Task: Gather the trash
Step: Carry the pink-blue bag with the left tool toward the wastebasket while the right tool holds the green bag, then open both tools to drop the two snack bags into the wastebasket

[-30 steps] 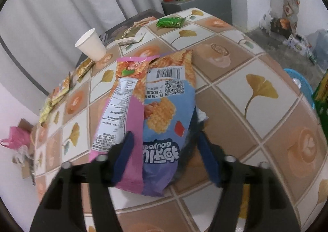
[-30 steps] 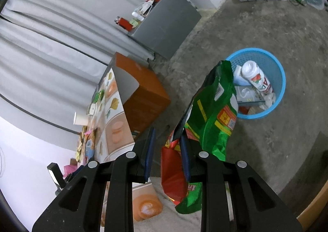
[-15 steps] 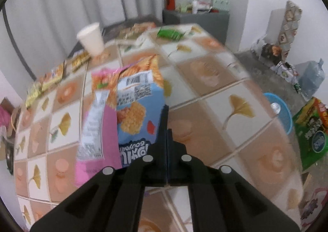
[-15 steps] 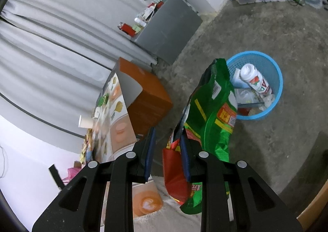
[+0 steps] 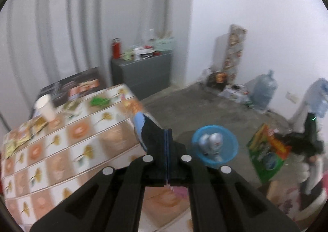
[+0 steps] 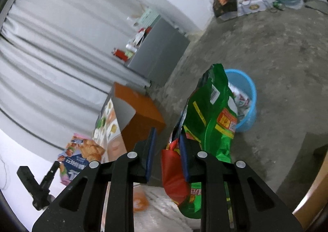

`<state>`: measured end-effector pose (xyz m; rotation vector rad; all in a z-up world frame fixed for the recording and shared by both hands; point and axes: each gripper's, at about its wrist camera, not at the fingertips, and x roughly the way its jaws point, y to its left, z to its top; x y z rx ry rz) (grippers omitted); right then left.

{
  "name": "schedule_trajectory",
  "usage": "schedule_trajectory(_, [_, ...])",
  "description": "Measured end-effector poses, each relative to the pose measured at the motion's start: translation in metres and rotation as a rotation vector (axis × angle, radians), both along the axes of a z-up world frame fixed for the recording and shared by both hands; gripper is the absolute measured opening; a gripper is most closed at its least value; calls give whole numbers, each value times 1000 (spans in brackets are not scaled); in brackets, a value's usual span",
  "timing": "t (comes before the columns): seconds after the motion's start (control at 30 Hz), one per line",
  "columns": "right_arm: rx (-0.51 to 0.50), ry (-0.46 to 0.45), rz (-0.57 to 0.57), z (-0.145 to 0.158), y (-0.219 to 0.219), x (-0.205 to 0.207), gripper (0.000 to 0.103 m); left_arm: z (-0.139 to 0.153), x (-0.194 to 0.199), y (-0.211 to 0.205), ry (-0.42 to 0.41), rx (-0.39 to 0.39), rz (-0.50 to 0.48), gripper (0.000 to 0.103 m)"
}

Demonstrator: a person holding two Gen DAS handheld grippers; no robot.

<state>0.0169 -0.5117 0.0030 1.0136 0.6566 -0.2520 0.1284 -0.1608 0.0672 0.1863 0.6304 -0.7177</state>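
A counter (image 5: 61,145) with a tile-print cloth of ginkgo leaves and cups stands before grey curtains (image 5: 67,26); past its far end is a grey cabinet (image 5: 143,74) with clutter on top. The floor (image 5: 205,108) is bare concrete, with two water jugs and boxes along the white wall.

The left gripper (image 5: 167,139) has its jaws clenched flat together on the edge of a blue-and-pink snack bag (image 6: 82,160); in the left view only a blue sliver shows beside the jaws, while the right view shows the bag hanging in the air at the counter's near end. The right gripper (image 6: 167,149) holds a green bag (image 6: 209,113), its jaws part-way apart with the bag's crumpled red-and-green edge between them. The green bag hangs in front of the blue basket (image 6: 249,96), which stands on the floor with trash inside.

Counted: two held bags, one basket, one paper cup (image 5: 45,106), one small green wrapper (image 5: 99,101), and a blurred row of yellow wrappers (image 5: 18,137) on the counter's left edge.
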Motion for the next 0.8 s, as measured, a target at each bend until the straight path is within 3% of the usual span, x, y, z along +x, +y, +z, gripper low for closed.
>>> schedule_trajectory(0.17, [4,-12,-62,-1,-19,-22,22,17,-7,-58,38,-71,-138,0])
schedule_trajectory(0.37, [9,-19,-99,-2,-35,-27,22,7,-2,-136,90,-94,-264,0])
schedule_trajectory(0.6, [33,-9,-84,-19,-53,0,19,-58,49,-238,350,-115,-315,0])
schedule_trajectory(0.8, [48,8,-82,-31,-71,19,19,-121,92,-304,517,-96,-261,0])
